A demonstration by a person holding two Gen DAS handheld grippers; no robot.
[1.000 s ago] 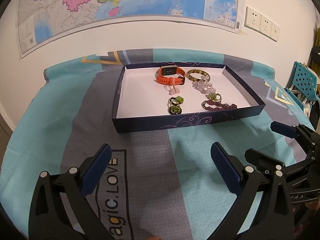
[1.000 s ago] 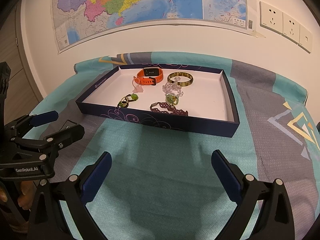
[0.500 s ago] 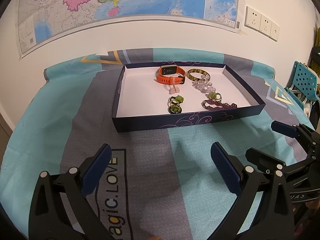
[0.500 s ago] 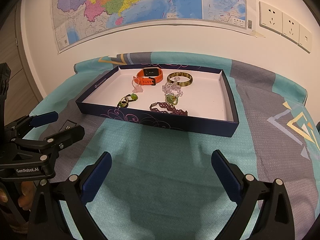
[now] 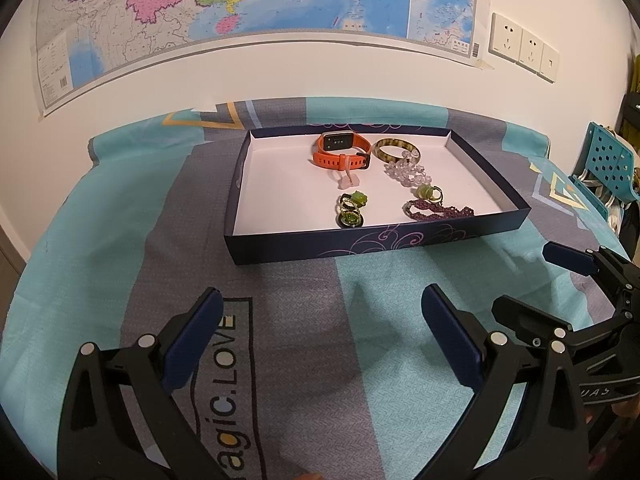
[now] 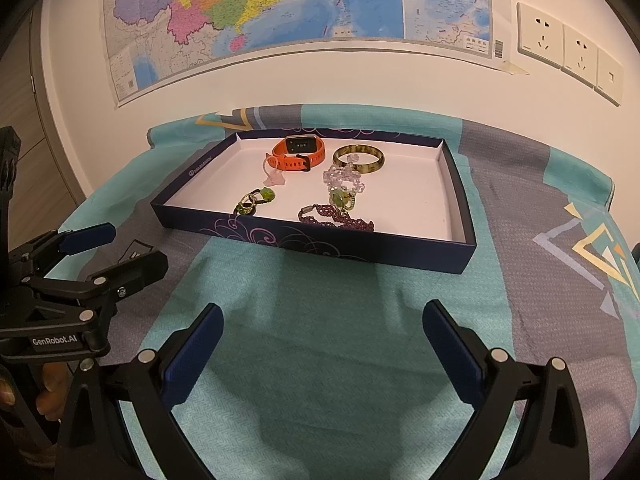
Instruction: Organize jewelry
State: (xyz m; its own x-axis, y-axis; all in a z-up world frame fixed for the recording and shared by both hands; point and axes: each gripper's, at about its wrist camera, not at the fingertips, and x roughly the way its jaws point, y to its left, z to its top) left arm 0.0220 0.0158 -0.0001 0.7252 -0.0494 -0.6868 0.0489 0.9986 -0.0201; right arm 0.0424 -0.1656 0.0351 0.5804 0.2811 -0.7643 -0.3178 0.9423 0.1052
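A shallow dark blue box (image 5: 360,246) (image 6: 320,246) with a white floor lies on the cloth. In it are an orange watch (image 5: 340,151) (image 6: 298,155), a green bangle (image 5: 396,151) (image 6: 359,159), clear beads (image 5: 406,173) (image 6: 344,176), green rings (image 5: 351,210) (image 6: 256,201), a green pendant (image 5: 428,192) (image 6: 340,199) and a purple beaded bracelet (image 5: 440,212) (image 6: 334,217). My left gripper (image 5: 322,336) is open and empty, in front of the box. My right gripper (image 6: 322,340) is open and empty, also in front of the box.
A teal and grey patterned cloth (image 5: 300,340) (image 6: 340,340) covers the table. A wall with a map (image 5: 240,8) (image 6: 280,8) and sockets (image 5: 524,50) stands behind. A teal chair (image 5: 608,164) stands at the right. Each gripper shows in the other's view (image 5: 560,292) (image 6: 100,252).
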